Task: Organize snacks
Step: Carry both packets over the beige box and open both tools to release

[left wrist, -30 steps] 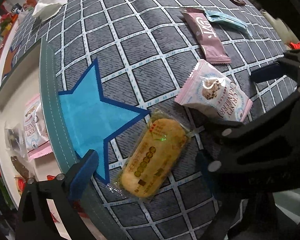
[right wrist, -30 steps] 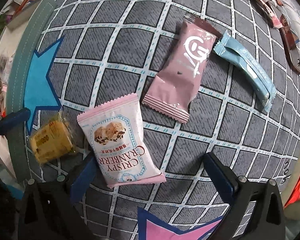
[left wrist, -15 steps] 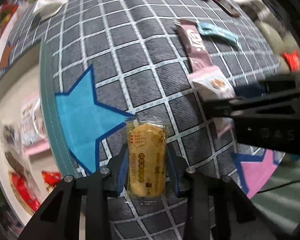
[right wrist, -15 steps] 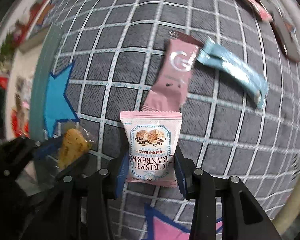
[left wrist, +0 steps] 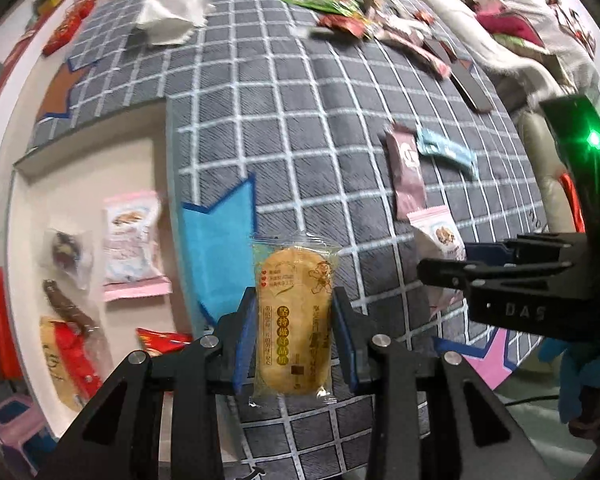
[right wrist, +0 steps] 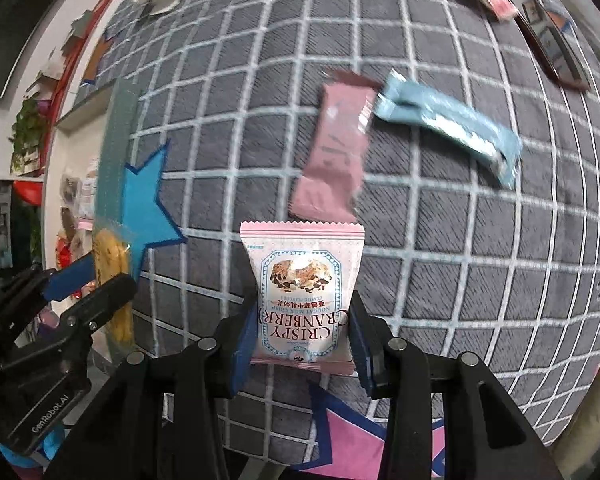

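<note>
My left gripper point(left wrist: 294, 336) is shut on a yellow cracker packet point(left wrist: 294, 316), held above the grey checked cloth point(left wrist: 300, 140). My right gripper point(right wrist: 300, 344) is shut on a pink Crispy Cranberry packet point(right wrist: 302, 292), also lifted off the cloth. Each gripper shows in the other view: the right gripper point(left wrist: 452, 260) with the pink packet point(left wrist: 436, 234) at the right, the left gripper point(right wrist: 96, 280) with the cracker packet point(right wrist: 110, 264) at the left. On the cloth lie a mauve bar point(right wrist: 336, 148) and a light blue bar point(right wrist: 448, 128).
A cream tray point(left wrist: 28, 208) left of the cloth holds several packets, one pink point(left wrist: 130, 240). More wrappers point(left wrist: 340, 12) and a white tissue point(left wrist: 176, 12) lie at the far end. Blue star point(left wrist: 224, 256) and pink star point(right wrist: 352, 440) patches mark the cloth.
Both grippers went from open around their packets to shut on them, then rose with the packets off the cloth. The cracker packet turned upright between the left fingers.
</note>
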Action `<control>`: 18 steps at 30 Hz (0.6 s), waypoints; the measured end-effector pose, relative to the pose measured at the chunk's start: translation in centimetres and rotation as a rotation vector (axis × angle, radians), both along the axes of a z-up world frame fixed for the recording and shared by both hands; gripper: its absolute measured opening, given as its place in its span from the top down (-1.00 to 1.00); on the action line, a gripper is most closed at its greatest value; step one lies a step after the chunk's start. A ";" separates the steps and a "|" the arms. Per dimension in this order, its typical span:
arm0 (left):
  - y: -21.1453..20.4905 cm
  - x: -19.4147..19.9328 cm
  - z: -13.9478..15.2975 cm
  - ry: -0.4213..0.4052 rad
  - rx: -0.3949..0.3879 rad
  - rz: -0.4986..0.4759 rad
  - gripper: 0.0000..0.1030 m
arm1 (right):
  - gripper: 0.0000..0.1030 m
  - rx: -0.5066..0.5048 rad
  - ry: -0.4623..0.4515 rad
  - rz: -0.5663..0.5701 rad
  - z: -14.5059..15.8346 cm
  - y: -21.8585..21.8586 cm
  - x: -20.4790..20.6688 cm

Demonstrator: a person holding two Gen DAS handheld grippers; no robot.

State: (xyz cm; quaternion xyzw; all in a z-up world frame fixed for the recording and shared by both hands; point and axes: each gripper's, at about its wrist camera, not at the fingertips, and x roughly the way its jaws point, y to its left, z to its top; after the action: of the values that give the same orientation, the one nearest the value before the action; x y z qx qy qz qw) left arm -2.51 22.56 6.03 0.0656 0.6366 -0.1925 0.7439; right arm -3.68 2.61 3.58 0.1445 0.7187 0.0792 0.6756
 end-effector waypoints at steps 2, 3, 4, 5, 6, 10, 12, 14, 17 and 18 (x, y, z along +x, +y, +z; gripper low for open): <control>1.4 -0.4 0.3 -0.012 -0.009 0.031 0.24 | 0.15 0.001 -0.017 0.019 0.8 0.9 1.2; 2.1 0.0 0.6 -0.018 -0.013 0.048 0.24 | 0.15 0.003 -0.023 0.027 1.2 1.3 1.8; 2.6 0.1 0.8 -0.023 -0.011 0.058 0.24 | 0.15 0.005 -0.031 0.038 1.5 1.9 2.5; 2.9 0.4 1.0 -0.028 -0.005 0.067 0.24 | 0.15 0.002 -0.040 0.047 1.2 3.3 2.2; 3.7 0.6 1.3 -0.034 0.002 0.082 0.24 | 0.15 0.001 -0.047 0.061 1.4 4.1 2.6; 6.5 1.9 2.2 -0.056 0.008 0.143 0.24 | 0.15 0.008 -0.075 0.120 1.9 7.8 3.6; 8.0 2.4 2.5 -0.073 0.015 0.174 0.24 | 0.15 0.016 -0.089 0.150 2.3 9.5 4.6; 9.3 2.9 2.7 -0.082 0.022 0.203 0.24 | 0.15 0.023 -0.102 0.181 2.8 11.3 5.5; 11.6 3.6 2.7 -0.093 0.030 0.255 0.24 | 0.15 0.031 -0.119 0.222 3.1 13.9 6.9; 12.2 3.7 2.6 -0.096 0.035 0.267 0.24 | 0.15 0.034 -0.122 0.233 3.2 14.4 7.2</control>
State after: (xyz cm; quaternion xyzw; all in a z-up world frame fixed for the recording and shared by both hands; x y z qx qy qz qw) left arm 1.22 34.74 8.68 0.0023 0.6067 -0.0775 0.7911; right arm 3.50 17.02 6.80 0.0663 0.6868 0.1779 0.7016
